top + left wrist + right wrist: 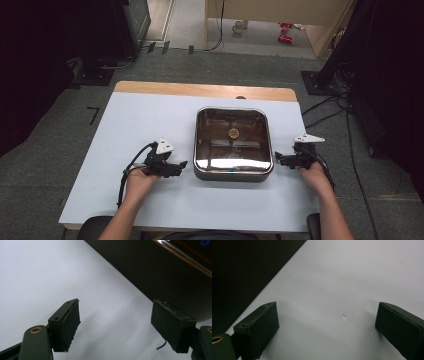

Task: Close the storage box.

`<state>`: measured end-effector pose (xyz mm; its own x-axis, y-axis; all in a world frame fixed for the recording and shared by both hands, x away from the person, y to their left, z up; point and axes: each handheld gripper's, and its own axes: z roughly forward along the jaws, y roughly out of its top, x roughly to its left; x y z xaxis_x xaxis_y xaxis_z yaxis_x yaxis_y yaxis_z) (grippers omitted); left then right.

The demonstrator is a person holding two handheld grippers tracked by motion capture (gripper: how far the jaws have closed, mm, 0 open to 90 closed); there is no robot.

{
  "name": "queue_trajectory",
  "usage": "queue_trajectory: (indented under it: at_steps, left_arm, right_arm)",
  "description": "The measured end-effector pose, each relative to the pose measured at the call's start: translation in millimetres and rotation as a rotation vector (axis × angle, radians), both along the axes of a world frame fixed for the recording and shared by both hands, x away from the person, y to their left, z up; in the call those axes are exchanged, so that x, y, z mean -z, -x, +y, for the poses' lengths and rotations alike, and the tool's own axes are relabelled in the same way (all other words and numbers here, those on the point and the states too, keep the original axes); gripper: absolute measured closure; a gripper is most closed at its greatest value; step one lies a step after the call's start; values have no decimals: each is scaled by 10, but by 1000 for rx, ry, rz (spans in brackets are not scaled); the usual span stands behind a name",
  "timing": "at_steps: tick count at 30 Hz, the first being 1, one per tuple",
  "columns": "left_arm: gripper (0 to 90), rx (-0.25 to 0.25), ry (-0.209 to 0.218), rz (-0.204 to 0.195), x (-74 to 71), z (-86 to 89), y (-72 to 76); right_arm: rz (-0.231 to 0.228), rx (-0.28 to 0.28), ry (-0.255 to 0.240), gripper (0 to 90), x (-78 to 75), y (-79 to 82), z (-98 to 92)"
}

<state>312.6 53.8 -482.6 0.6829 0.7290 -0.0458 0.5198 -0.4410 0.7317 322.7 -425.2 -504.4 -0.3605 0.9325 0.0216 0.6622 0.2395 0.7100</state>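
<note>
Grippers flanking the sink [233, 172] on the white board [125, 125]: we are holding left gripper [181, 165] and right gripper [278, 159] beside it, jaws apart, empty.

A glossy, mirror-polished square metal basin [233, 143] is seen on a smooth matt white sheet [130, 130] laid over a pale wooden tabletop [150, 88]; rough matt black pads [71, 322] are worn.

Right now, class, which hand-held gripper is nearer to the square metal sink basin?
Right, narrowly. The right hand-held gripper nearly touches the basin's right wall near its front corner; the left hand-held gripper points at its left wall across a slightly wider gap.
</note>
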Motion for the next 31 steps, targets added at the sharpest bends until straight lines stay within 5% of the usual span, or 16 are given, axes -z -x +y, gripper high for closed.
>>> queue_trajectory:
  at_steps: [4, 9, 13, 31]
  left_arm:
    - [232, 12, -38, 47, 76, -38, 3]
    - [200, 24, -64, 9, 116, -77, 40]
    - [133, 8, -42, -22, 169, -98, 88]
    - [131, -3, -43, -25, 170, -103, 100]
  right_arm:
    - [0, 0, -1, 44, 0, 0, -1]
    - [0, 0, 0, 45, 0, 0, 0]
    - [1, 0, 0, 45, -1, 0, 0]
    - [3, 0, 0, 44, -1, -1, -1]
